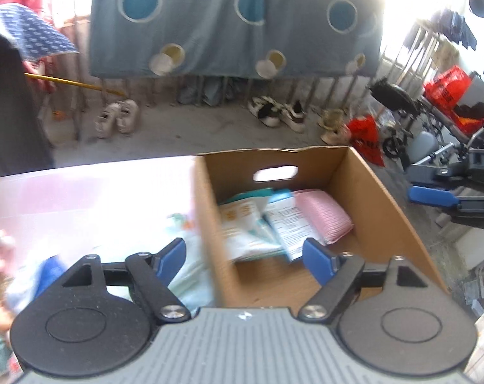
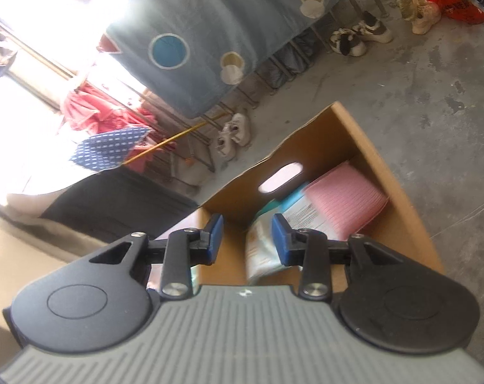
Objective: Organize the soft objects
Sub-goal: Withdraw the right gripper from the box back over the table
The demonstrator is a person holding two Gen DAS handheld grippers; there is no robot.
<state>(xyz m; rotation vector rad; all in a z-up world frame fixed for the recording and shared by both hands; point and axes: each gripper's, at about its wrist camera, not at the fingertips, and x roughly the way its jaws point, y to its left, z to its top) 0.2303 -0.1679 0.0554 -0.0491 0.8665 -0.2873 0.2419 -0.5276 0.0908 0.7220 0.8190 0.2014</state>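
Note:
An open cardboard box (image 1: pixel 379 192) stands at the right end of a pale pink table (image 1: pixel 82 192). Inside lie a pink soft pack (image 1: pixel 322 216) and white-teal soft packs (image 1: pixel 248 224). My left gripper (image 1: pixel 243 260) is open and empty, straddling the box's left wall above the near end. More soft packs (image 1: pixel 191 268) lie on the table left of the box. My right gripper (image 2: pixel 246 240) is open and empty above the box (image 2: pixel 398 192), over the white-teal pack (image 2: pixel 261 249); the pink pack (image 2: pixel 347 198) lies beyond. It also shows in the left wrist view (image 1: pixel 433 196) at the right.
Concrete floor (image 2: pixel 433 96) surrounds the table. A blue blanket with circles (image 1: pixel 235 22) hangs on a railing behind, with pairs of shoes (image 1: pixel 277 113) below. A wheelchair (image 1: pixel 402 112) and red bags (image 1: pixel 366 136) stand at the right. A dark-clothed person (image 1: pixel 8 105) is at the left.

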